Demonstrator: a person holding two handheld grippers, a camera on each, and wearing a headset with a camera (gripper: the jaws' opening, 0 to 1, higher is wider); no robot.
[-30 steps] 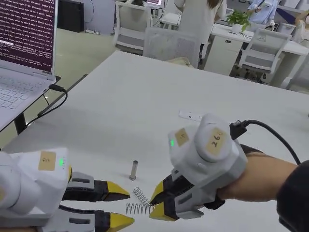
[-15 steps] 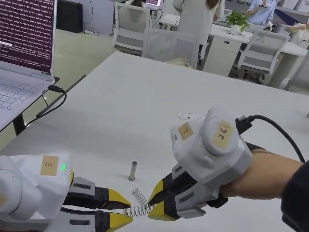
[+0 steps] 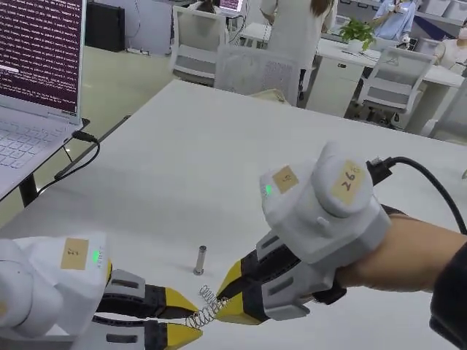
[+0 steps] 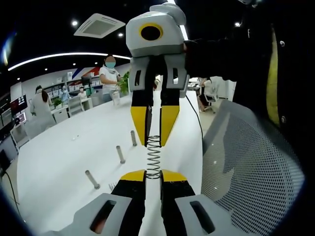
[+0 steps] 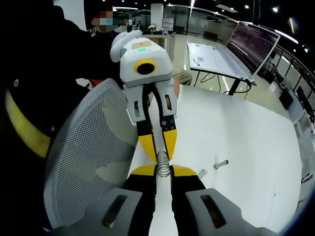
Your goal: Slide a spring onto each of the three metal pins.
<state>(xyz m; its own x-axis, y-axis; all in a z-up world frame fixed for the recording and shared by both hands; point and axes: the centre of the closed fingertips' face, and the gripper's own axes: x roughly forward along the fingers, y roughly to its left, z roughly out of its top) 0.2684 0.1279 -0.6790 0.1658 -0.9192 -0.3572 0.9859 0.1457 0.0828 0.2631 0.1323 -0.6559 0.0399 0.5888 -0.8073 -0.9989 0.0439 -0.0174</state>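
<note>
- The spring point(image 4: 153, 156) is pinched at one end by the left claw point(image 4: 153, 176) — and at the other by the right claw point(image 5: 164, 171).
- Three pins point(image 4: 120, 154) are stood upright on the counter point(image 4: 59, 162), just beside it.

I work in an open-plan office. Past the far edge of my white surface point(image 3: 219, 146) stand mesh-backed office chairs point(image 3: 259, 69), more desks point(image 3: 343, 51) and a potted plant point(image 3: 359, 29), with people point(image 3: 299, 29) on their feet among them. Off the surface's left edge an open laptop point(image 3: 36, 58) shows lines of text. Overhead are a ceiling air vent point(image 4: 98, 25) and a long strip light point(image 4: 59, 55).
</note>
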